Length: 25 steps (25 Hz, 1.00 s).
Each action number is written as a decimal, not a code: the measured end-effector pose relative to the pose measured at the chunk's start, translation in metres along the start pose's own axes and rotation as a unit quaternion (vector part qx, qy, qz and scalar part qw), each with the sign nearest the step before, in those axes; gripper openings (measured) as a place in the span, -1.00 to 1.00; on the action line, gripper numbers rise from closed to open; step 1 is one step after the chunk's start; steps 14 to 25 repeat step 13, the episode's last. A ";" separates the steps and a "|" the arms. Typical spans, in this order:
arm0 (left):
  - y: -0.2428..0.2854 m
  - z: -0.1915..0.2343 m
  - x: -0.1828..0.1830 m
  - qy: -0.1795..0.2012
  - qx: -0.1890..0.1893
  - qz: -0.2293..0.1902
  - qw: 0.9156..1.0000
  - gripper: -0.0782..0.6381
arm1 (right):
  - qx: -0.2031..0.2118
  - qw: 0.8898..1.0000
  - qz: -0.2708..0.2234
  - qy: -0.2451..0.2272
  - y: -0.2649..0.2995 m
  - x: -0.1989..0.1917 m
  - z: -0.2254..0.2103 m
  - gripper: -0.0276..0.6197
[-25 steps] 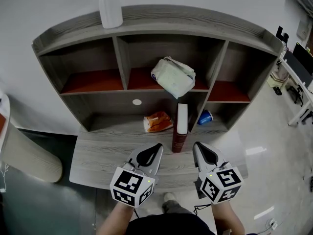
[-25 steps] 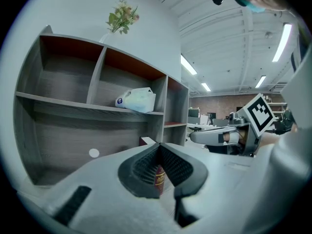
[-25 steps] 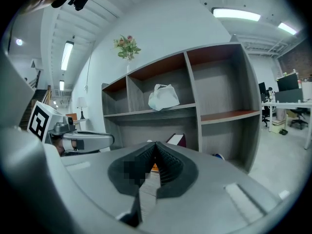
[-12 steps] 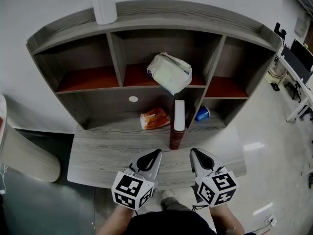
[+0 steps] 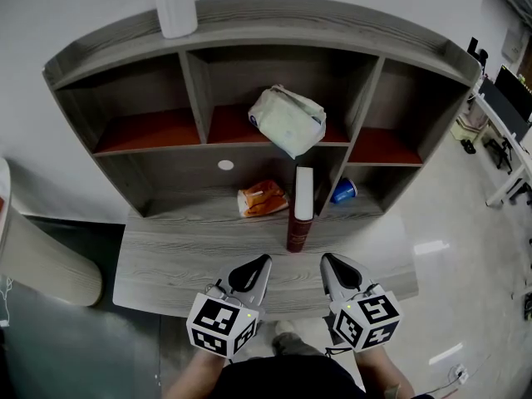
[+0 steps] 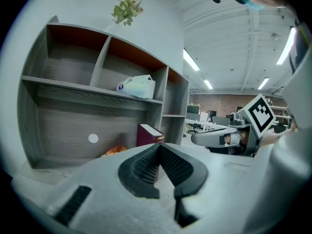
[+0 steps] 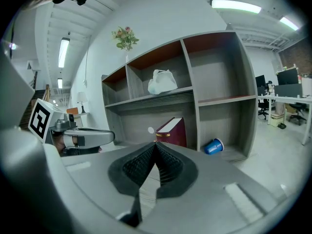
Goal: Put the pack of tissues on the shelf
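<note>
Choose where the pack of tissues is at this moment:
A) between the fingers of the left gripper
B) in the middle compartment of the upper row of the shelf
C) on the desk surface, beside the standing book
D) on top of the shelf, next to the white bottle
B: the pack of tissues rests in the middle upper compartment of the shelf, away from both grippers.

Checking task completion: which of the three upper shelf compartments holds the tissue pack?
The upper middle compartment: the pack of tissues lies on its red floor. The upper left compartment and upper right compartment hold nothing.
</note>
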<state>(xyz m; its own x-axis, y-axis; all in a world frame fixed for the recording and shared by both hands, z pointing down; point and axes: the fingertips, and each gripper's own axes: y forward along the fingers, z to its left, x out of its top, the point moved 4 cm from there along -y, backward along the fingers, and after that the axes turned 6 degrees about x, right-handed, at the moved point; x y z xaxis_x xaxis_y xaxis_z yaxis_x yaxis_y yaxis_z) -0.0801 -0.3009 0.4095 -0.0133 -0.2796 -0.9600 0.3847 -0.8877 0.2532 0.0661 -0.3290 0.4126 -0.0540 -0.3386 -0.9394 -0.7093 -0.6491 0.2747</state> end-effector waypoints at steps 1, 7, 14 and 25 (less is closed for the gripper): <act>0.000 0.000 0.000 0.000 0.001 0.000 1.000 -0.81 | 0.000 1.000 0.000 0.000 0.000 0.000 0.000 -0.93; -0.002 0.002 0.003 0.000 0.008 -0.004 1.000 -0.81 | 0.004 1.000 0.001 0.001 0.002 0.000 -0.001 -0.93; -0.003 0.003 0.007 0.001 0.013 -0.009 1.000 -0.81 | 0.010 1.000 0.000 -0.003 0.003 0.002 0.001 -0.93; -0.003 0.003 0.007 0.001 0.013 -0.009 1.000 -0.81 | 0.010 1.000 0.000 -0.003 0.003 0.002 0.001 -0.93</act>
